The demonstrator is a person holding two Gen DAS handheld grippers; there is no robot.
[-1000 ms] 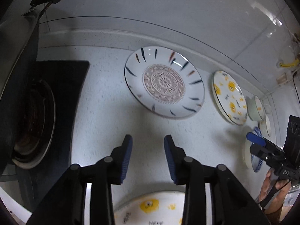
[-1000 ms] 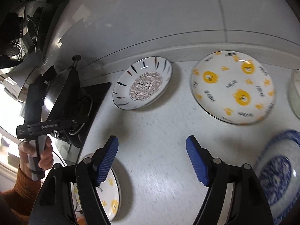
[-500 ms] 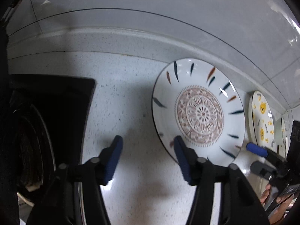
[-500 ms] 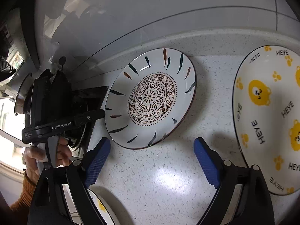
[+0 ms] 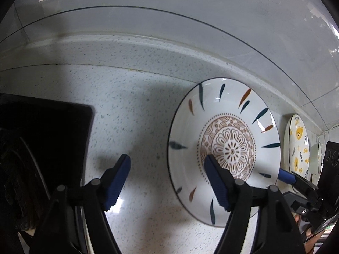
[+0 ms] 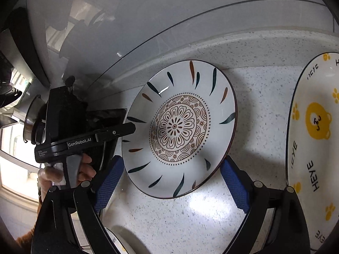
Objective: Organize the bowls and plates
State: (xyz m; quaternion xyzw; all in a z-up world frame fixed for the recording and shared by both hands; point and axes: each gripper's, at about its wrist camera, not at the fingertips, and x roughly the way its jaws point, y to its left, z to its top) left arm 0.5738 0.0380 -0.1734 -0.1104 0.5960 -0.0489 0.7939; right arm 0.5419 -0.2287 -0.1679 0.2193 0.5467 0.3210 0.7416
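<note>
A white plate with a brown mandala centre and coloured dashes (image 5: 231, 127) (image 6: 180, 127) lies on the speckled counter by the back wall. My left gripper (image 5: 167, 182) straddles its left rim: one pad hangs over the plate's inside, the other over the counter. Its jaws are opening and do not press on the plate. My right gripper (image 6: 170, 187) is open wide, and the plate's near rim lies between its blue pads without touching them. In the right wrist view the left gripper (image 6: 127, 129) sits at the plate's left edge, with a hand on its handle.
A yellow bear plate (image 5: 298, 148) (image 6: 313, 148) lies to the right of the patterned one. Another bear plate's rim (image 6: 118, 241) shows near the front. The black hob (image 5: 42, 148) and a metal pot (image 6: 31, 122) are on the left. A pale cup (image 5: 316, 158) stands far right.
Both grippers have come in and down toward the patterned plate, which now fills more of each view. Both pairs of jaws have widened. Nothing has been taken hold of.
</note>
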